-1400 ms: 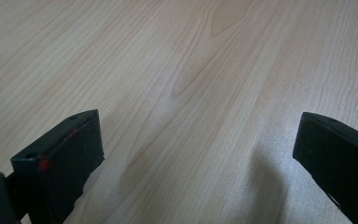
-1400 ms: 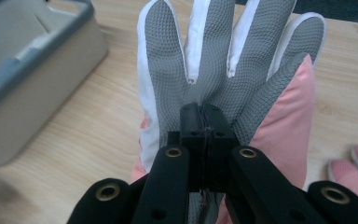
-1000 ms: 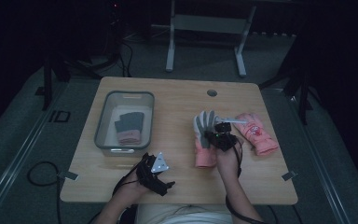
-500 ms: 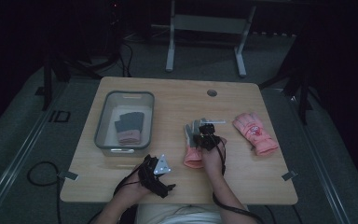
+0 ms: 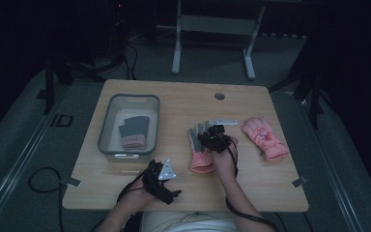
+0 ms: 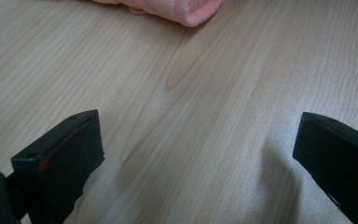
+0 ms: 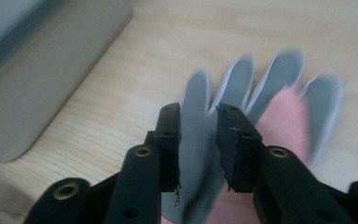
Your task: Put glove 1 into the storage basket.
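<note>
Right tongs (image 7: pixel 198 140) are pinched narrow on the grey-and-pink glove (image 5: pixel 199 145) mid-counter (image 5: pixel 183 101), with bare wood between it and the bin (image 5: pixel 107 130). Left tongs (image 6: pixel 196 154) gape wide near the front edge, holding nothing.

bare wood (image 5: pixel 183 104) open mid-table | bin (image 5: pixel 107 130) blocks left (2 gloves (image 5: pixel 264 137) right)

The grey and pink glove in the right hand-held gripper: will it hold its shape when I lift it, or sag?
The grey and pink glove looks like soft fabric, so it will probably droop either side of the right hand-held gripper, whose jaws pinch a narrow strip. It seems light. Its fingers spread loosely and may dangle, perhaps catching the bin rim.
</note>
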